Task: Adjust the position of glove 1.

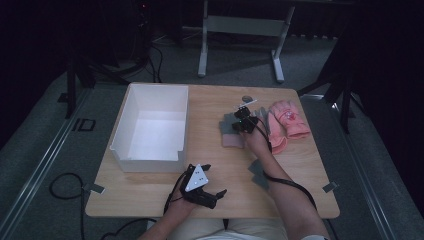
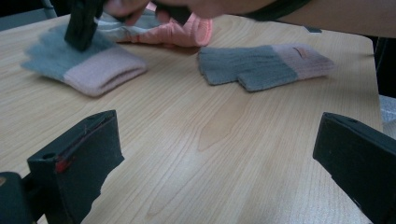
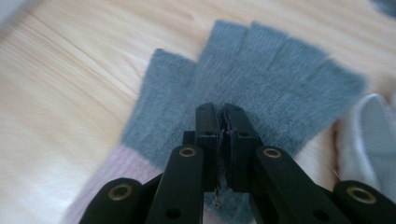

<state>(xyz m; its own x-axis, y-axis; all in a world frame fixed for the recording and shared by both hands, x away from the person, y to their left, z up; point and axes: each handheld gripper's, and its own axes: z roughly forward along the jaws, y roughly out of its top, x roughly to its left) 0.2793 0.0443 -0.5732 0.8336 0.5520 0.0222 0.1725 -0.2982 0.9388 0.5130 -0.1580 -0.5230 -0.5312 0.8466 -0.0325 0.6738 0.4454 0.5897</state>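
A grey glove with a pink cuff (image 3: pixel 261 79) is pinched by the right gripper (image 3: pixel 223 122), whose jaws are drawn tight together with a fold of the grey knit caught between them, just above the cuff. The glove lies flat on the worktop (image 1: pixel 215 165), right of its middle and toward the far edge, fingers pointing away from the person. In the high view the same glove (image 1: pixel 230 131) is seen partly under the right gripper (image 1: pixel 245 121), which is pointed down at it from the person's right hand (image 1: pixel 257 142).

Just beside it, toward the right edge, a pair of pink gloves (image 1: pixel 289 120) is laid (one overlapping the other). A second grey glove (image 1: pixel 259 173) lies nearer the person, partly hidden by the right forearm; in the left gripper view it is seen whole as a fingerless glove with a pink cuff (image 2: pixel 264 65), well apart from the pinched one (image 2: pixel 79 65).

The left gripper (image 1: pixel 212 186) is held near the near edge, left of the middle, lying low over the wood. Its jaws are spread wide, with bare worktop between them and nothing held.

A white open box (image 1: pixel 131 112) is set on the left half of the worktop, reaching to the far edge. A small dark round object (image 1: pixel 247 98) rests by the far edge; what it is cannot be told.
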